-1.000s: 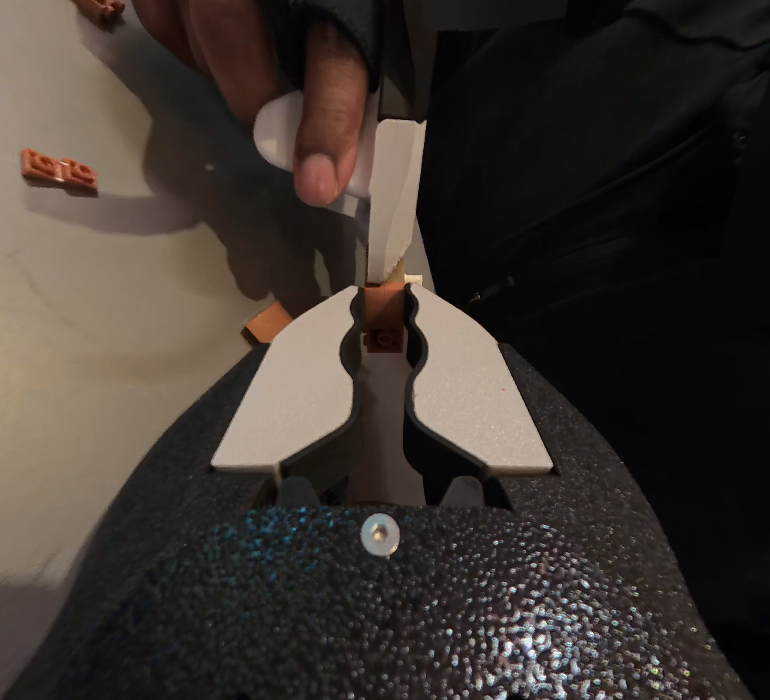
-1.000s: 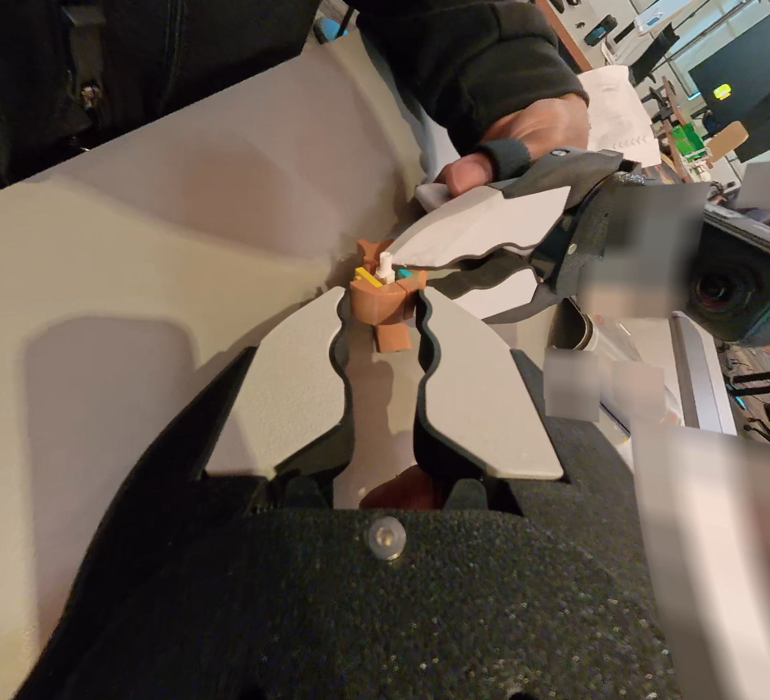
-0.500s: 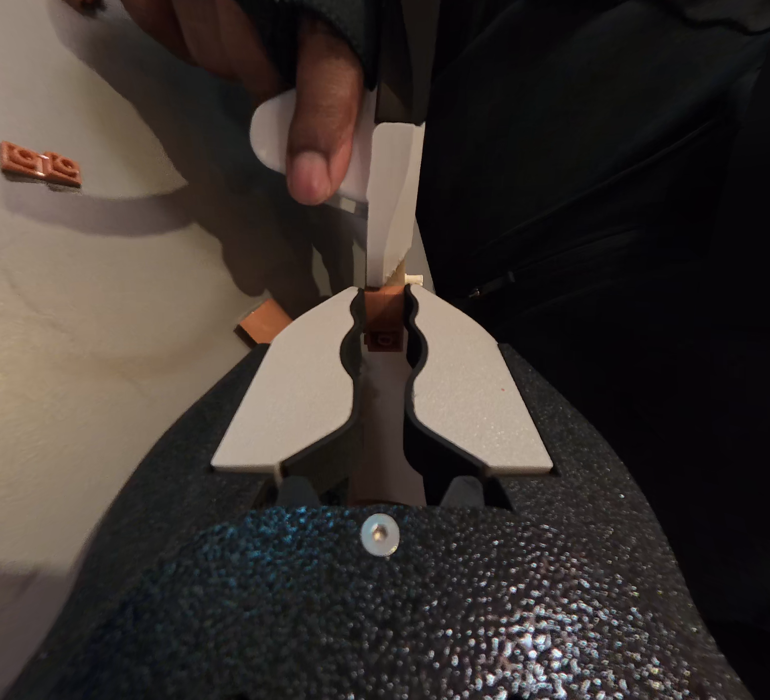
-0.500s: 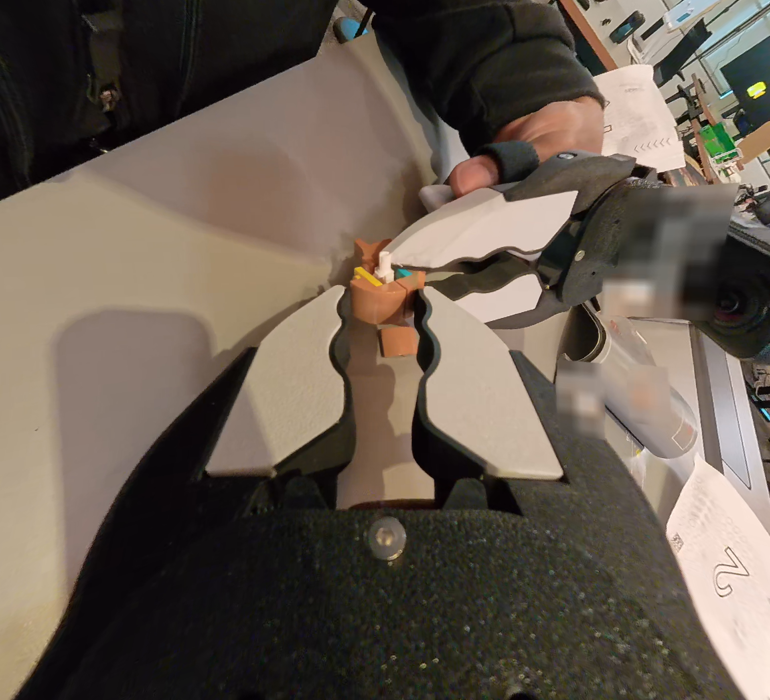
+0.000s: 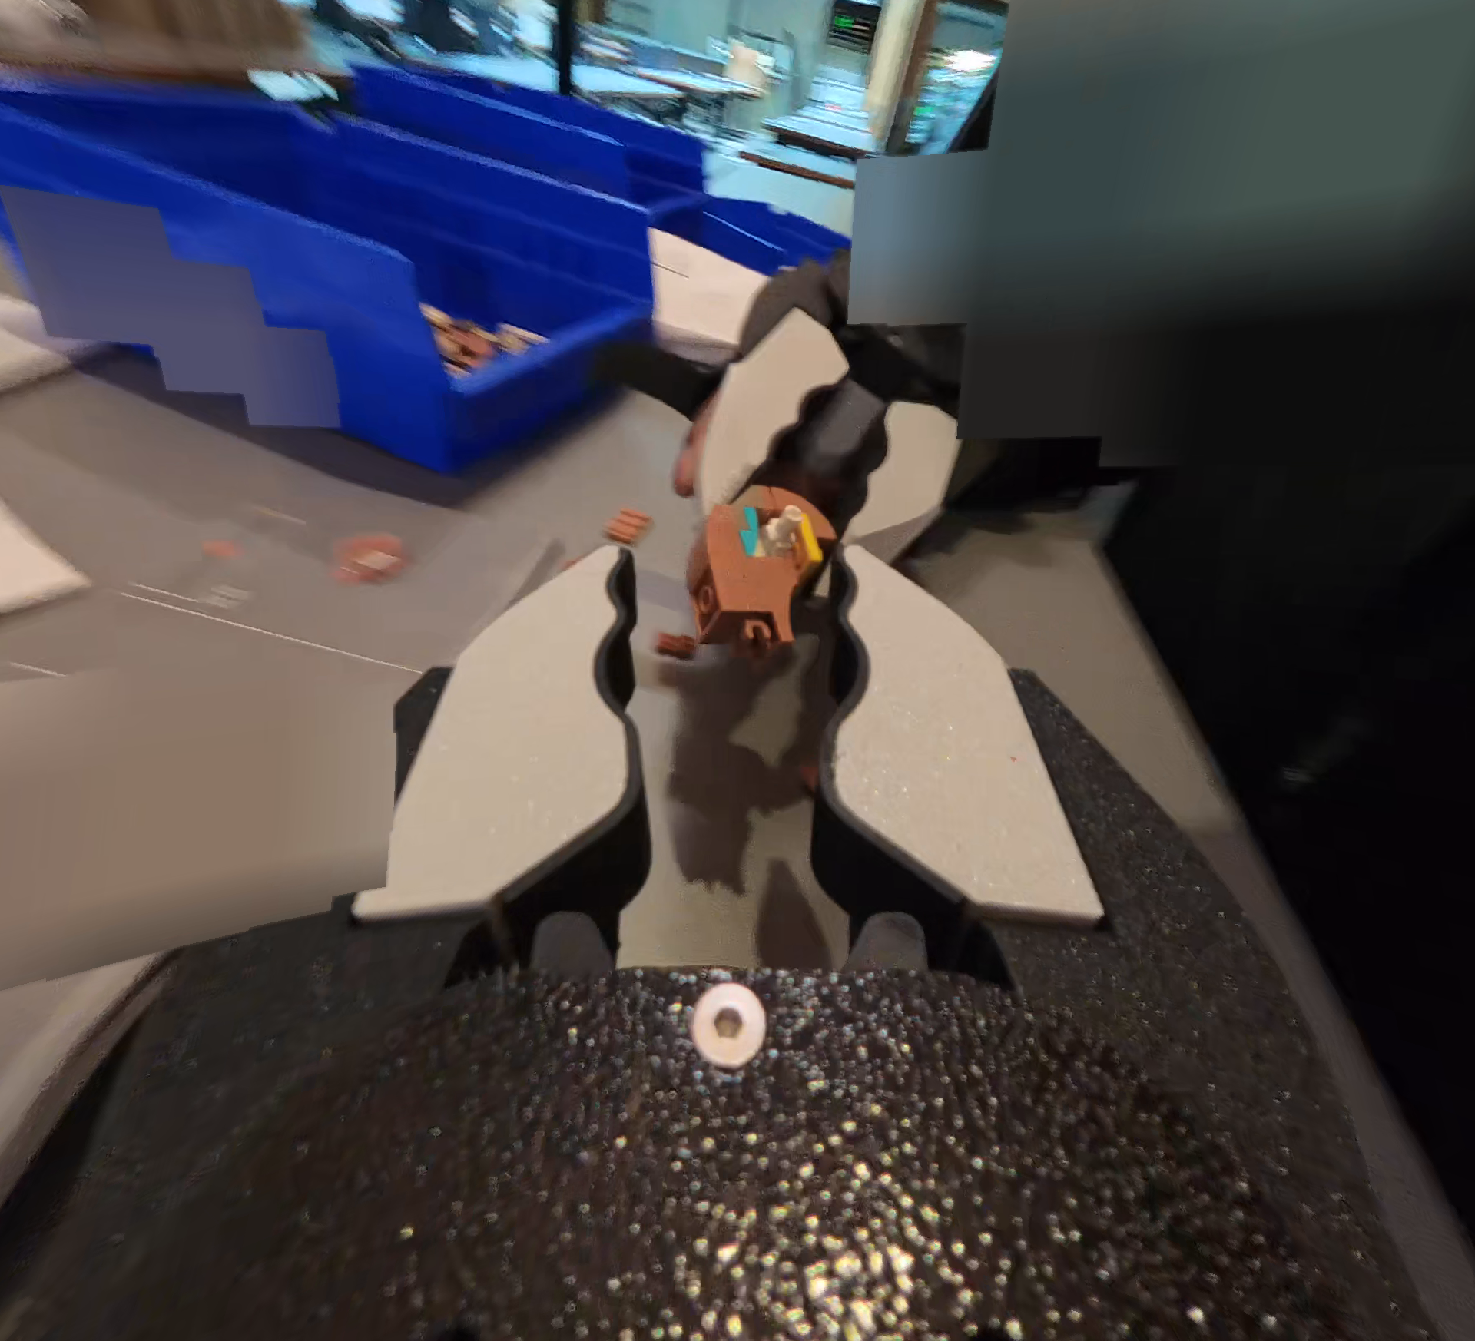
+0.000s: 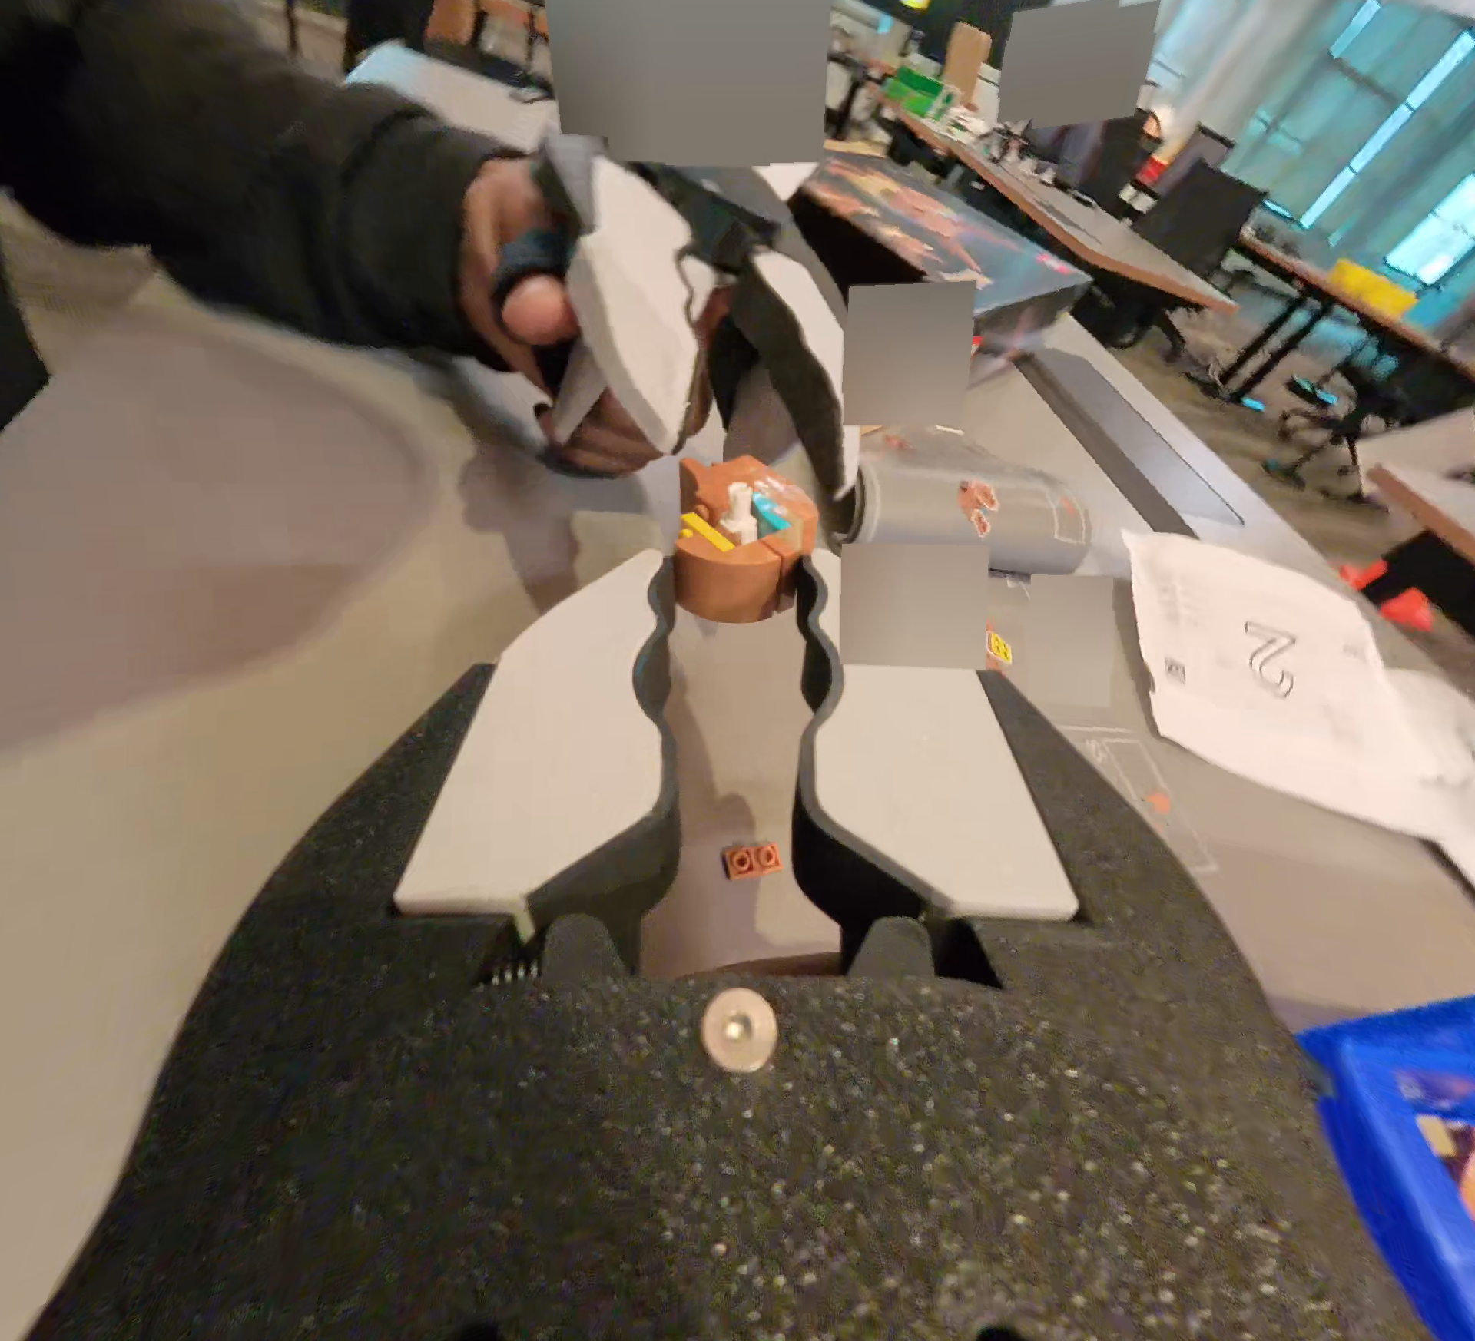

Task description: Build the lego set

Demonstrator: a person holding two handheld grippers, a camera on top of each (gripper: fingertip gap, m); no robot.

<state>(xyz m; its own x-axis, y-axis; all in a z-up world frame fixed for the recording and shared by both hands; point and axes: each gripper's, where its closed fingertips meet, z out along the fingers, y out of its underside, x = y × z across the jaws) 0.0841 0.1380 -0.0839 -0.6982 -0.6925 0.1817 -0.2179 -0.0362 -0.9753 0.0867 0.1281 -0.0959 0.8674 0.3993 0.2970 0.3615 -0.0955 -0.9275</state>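
The left gripper (image 5: 726,568) has let go, fingers now apart, leaving the brown brick model (image 6: 738,553) clamped in the right gripper (image 6: 734,568) alone.

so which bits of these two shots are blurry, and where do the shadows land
Left wrist view: the blue bins and room behind are streaked with motion blur, the brown brick assembly is soft, and its dark shadow lies on the grey table between the left tongs. Right wrist view: the sleeve and far tongs are smeared, the near tongs sharp; edges bow from the wide lens.
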